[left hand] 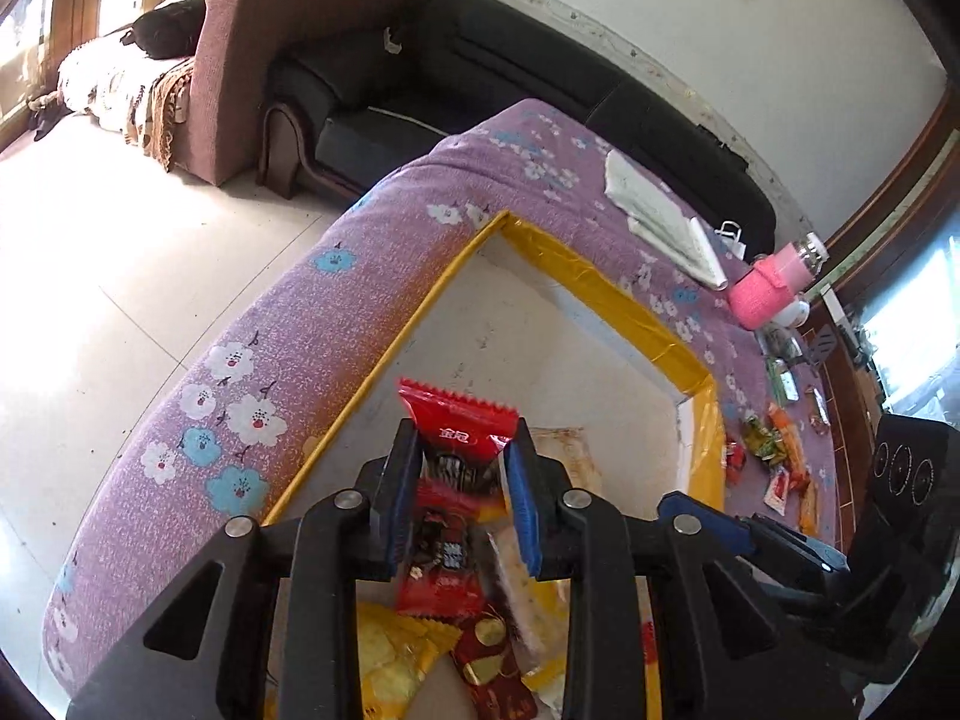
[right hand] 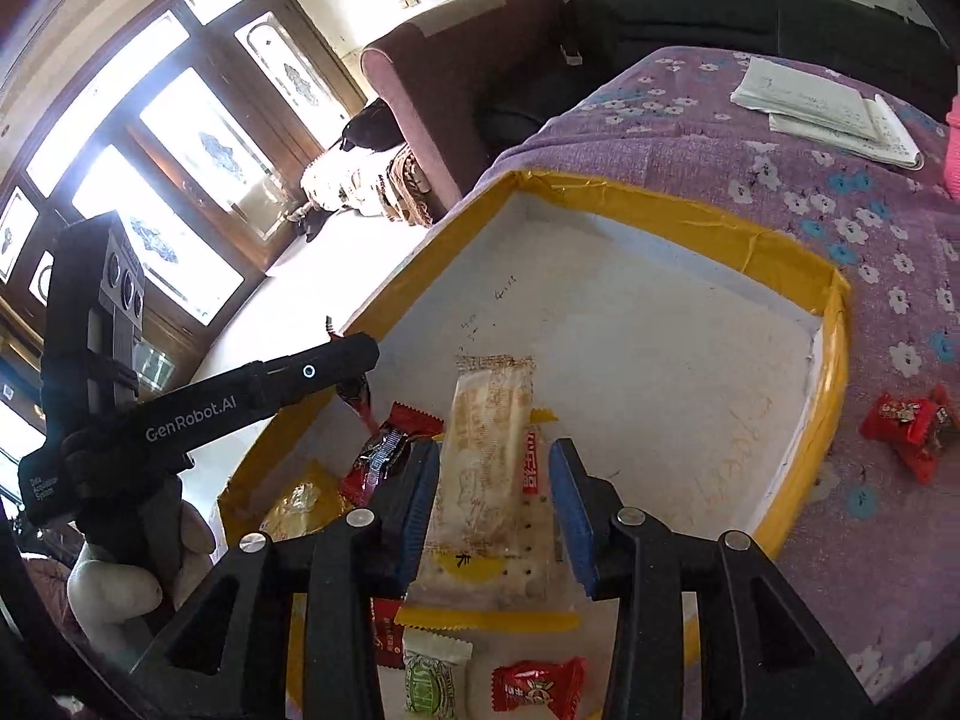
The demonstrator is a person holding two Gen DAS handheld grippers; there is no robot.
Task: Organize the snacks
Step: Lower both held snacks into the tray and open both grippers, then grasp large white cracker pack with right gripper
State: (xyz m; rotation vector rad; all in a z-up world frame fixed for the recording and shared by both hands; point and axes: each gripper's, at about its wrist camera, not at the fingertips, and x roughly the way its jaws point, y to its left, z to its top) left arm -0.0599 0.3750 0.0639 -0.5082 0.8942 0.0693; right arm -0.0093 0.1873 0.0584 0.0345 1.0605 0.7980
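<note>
My left gripper point(left hand: 462, 468) is shut on a red snack packet point(left hand: 459, 420) and holds it over the near corner of the white tray with a yellow taped rim point(left hand: 600, 291). The right wrist view shows this gripper's body point(right hand: 240, 402) with the red packet hanging below it. My right gripper point(right hand: 495, 480) is open above a long beige cracker packet point(right hand: 489, 438) that lies in the tray point(right hand: 690, 204); the pads do not touch it. Several yellow, red and green packets lie in the tray's near end point(right hand: 534, 687). More snacks lie on the purple cloth point(left hand: 774, 456).
The table has a purple flowered cloth point(left hand: 300, 324). Folded papers point(left hand: 660, 216) and a pink bottle point(left hand: 774, 285) stand beyond the tray. Two red packets point(right hand: 909, 429) lie right of the tray. A black sofa point(left hand: 480, 72) and a brown armchair point(left hand: 270, 48) stand behind.
</note>
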